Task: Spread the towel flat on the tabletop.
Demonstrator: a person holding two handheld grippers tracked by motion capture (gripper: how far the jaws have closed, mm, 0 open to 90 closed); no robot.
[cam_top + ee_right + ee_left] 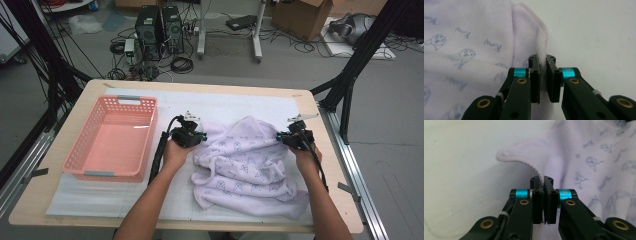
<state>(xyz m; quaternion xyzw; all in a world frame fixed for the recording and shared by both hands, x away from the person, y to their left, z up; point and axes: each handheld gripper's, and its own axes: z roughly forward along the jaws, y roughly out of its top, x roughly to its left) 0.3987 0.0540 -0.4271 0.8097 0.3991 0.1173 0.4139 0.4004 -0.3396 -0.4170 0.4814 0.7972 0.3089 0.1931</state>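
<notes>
Basket (pixel 112 137), pink and perforated, stands on the left part of the tabletop (pixel 90 90), on a white mat (pixel 225 102) that covers most of the surface. The basket is beside the left gripper (pixel 189 134), apart from it, and well apart from the cloth (pixel 245 162). Nothing lies between either gripper and the cloth. Beyond the far edge of the tabletop, computer towers (pixel 160 27), coiled cables and a cardboard box (pixel 300 17) stand on the floor.

The cloth, pale lilac with a small blue print, lies crumpled on the mat right of centre, between the two hands. Its far edge runs from the left gripper to the right gripper (pixel 295 136).

Left gripper view: the fingers (pixel 537 202) are clamped together on the hemmed edge of the cloth (pixel 584 157), just below a free corner that curls out to the left. The rest of the cloth spreads to the right of the fingers.

Right gripper view: the fingers (pixel 535 83) are clamped on a stitched edge of the cloth (pixel 469 45), which rises upright between them. The bulk of the cloth lies to their left; bare mat lies to their right.
</notes>
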